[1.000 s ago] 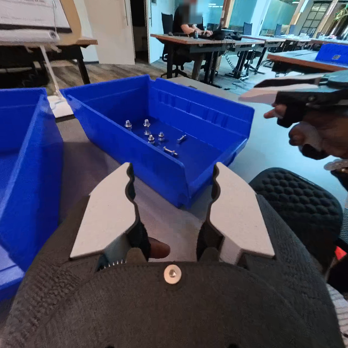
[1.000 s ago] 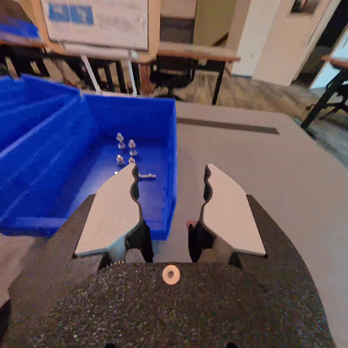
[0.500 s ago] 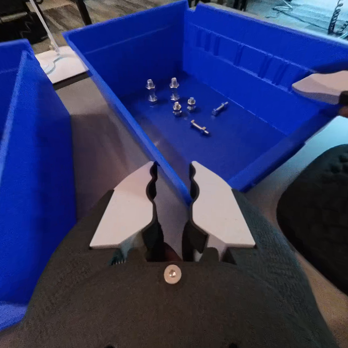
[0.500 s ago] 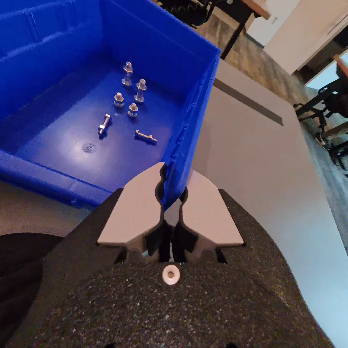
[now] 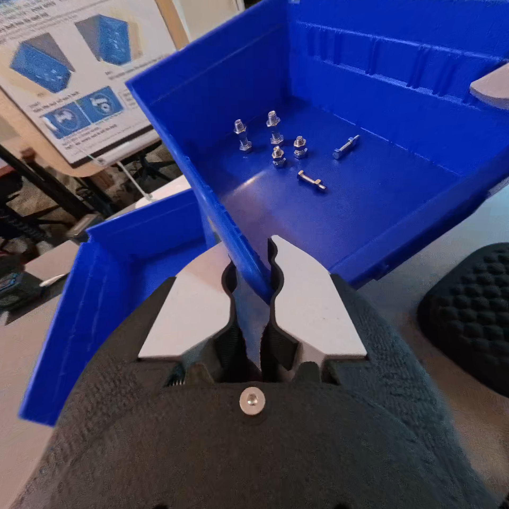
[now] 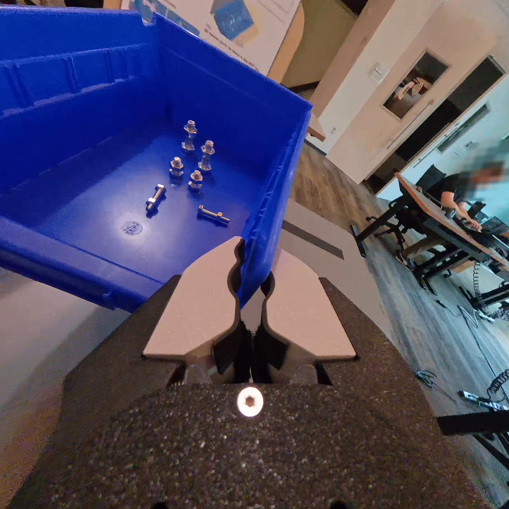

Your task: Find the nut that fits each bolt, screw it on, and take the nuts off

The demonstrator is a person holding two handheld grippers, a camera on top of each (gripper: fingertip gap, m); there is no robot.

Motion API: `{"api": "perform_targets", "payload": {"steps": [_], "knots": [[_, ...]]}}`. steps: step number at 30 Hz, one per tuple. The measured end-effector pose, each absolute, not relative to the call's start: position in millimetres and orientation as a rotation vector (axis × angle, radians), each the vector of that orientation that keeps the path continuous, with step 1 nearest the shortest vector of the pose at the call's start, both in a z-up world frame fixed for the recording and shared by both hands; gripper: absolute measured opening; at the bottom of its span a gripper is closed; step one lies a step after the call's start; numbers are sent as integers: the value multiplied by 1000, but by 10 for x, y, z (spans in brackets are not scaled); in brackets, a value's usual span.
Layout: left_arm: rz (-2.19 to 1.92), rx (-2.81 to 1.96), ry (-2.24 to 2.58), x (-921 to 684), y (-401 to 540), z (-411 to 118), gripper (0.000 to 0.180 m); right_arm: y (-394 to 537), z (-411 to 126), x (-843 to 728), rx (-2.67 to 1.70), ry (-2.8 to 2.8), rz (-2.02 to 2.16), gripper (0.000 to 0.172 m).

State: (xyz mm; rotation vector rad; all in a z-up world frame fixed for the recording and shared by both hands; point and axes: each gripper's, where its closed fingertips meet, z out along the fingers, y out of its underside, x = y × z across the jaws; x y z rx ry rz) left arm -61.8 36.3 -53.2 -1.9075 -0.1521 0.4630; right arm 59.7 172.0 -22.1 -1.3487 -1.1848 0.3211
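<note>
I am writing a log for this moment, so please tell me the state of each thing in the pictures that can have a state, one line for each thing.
Blue bin: lifted and tilted, gripped on two side walls.
Left gripper: shut on the bin's left wall.
Right gripper: shut on the bin's right wall.
Four bolts: standing on their heads, nuts on.
Two bolts: lying flat, nuts on.
Second blue bin: resting on the table.

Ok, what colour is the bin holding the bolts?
Blue bin, clearest in the right wrist view.
</note>
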Motion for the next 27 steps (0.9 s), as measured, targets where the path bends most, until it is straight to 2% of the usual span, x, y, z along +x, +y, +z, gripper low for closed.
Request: {"api": "perform_targets", "payload": {"steps": [4, 9, 21, 27], "knots": [[581, -1886, -228, -928, -143, -272, 20, 1351, 14, 145, -1266, -1230, 421, 9], [729, -1913, -365, -1351, -945, -172, 19, 728, 9, -547, -1175, -1342, 585, 10], [1028, -1946, -700, -2031, -2940, -307, 17, -1083, -429, -1789, -982, -1537, 874, 11], [1037, -1961, -820, -2205, -3584, -658, 14, -1744, -868, -2019, -949, -1615, 924, 12]]}}
